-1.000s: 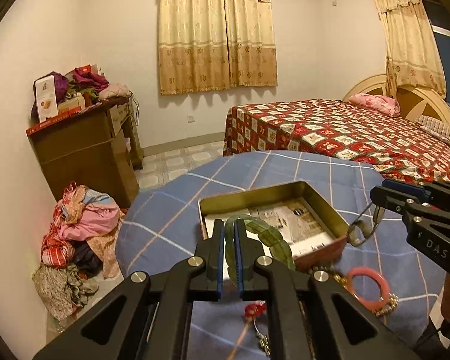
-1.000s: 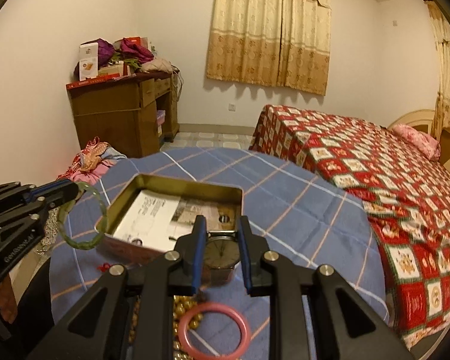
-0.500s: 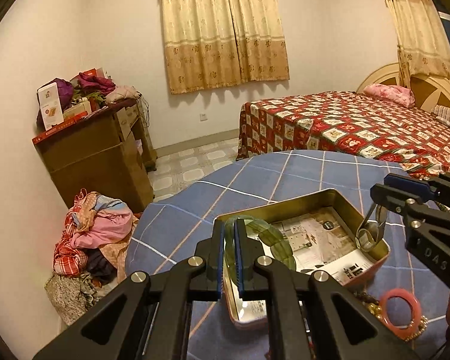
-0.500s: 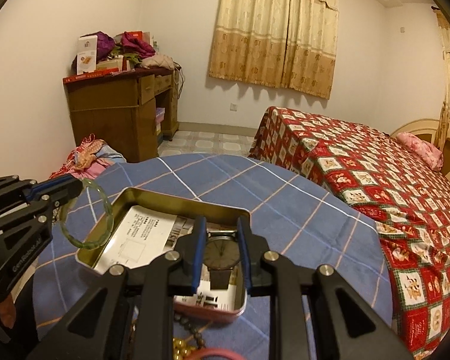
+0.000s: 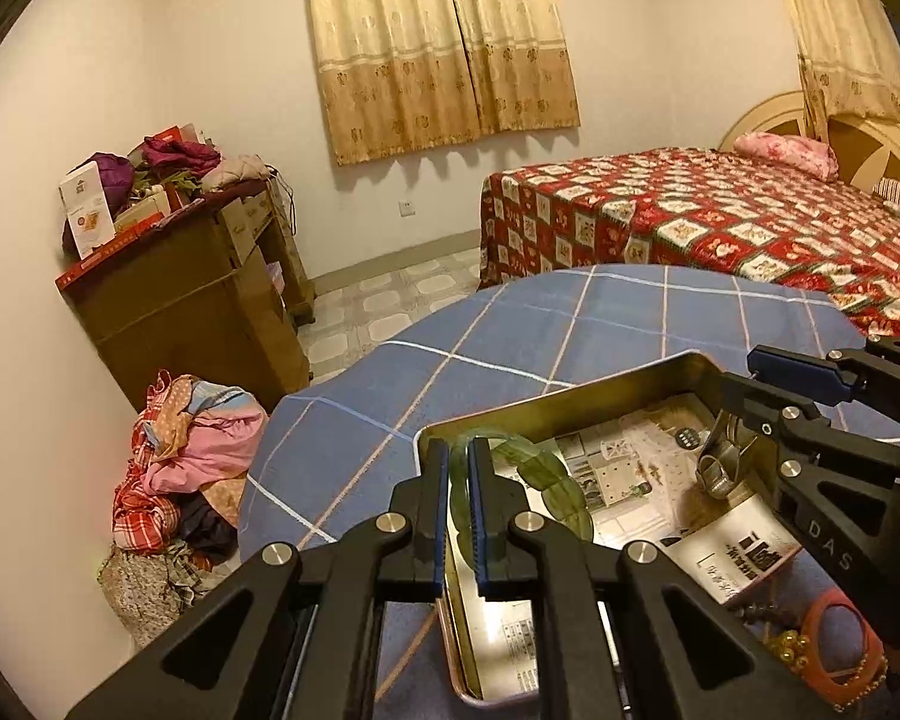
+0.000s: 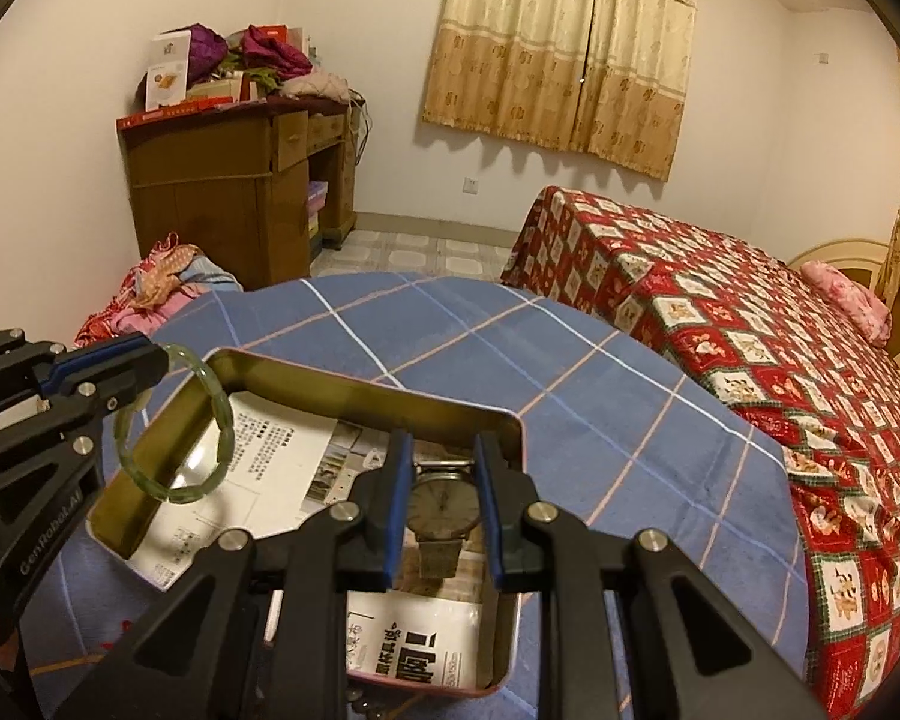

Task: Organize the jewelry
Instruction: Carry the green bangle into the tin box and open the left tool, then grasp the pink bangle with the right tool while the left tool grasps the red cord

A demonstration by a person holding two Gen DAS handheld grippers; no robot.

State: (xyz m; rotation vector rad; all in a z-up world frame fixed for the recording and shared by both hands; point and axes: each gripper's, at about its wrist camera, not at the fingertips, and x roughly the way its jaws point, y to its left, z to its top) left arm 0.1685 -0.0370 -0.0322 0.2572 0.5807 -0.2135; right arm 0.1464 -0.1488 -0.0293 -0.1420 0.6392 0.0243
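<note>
Left gripper: pads pinched on a green bangle, which hangs over the near-left corner of the open tin.
Right gripper: jaws clamped on the case of a watch, its strap dangling above the tin's right end.
Tin: sits on a blue checked cloth, lined with printed paper; no jewelry lies loose in it yet, by the look of it.
Still out: a pink bangle and gold beads lie on the cloth beside the tin.
Risk, bangle: it straddles the tin wall; let go here, it could strike the rim and roll off onto the cloth, or crack if it is stone.
Risk, watch: dropped from a height, its glass could hit metal; the strap may also catch on the rim.
Risk, grippers: both crowd one small tin and could knock together.
Writing: "DAS" on the right gripper's side, "GenRobot.AI" on the left's; the paper carries bold Chinese characters too distorted to read.
Beyond: a red patterned bed, a cluttered wooden desk, drawn curtains.
</note>
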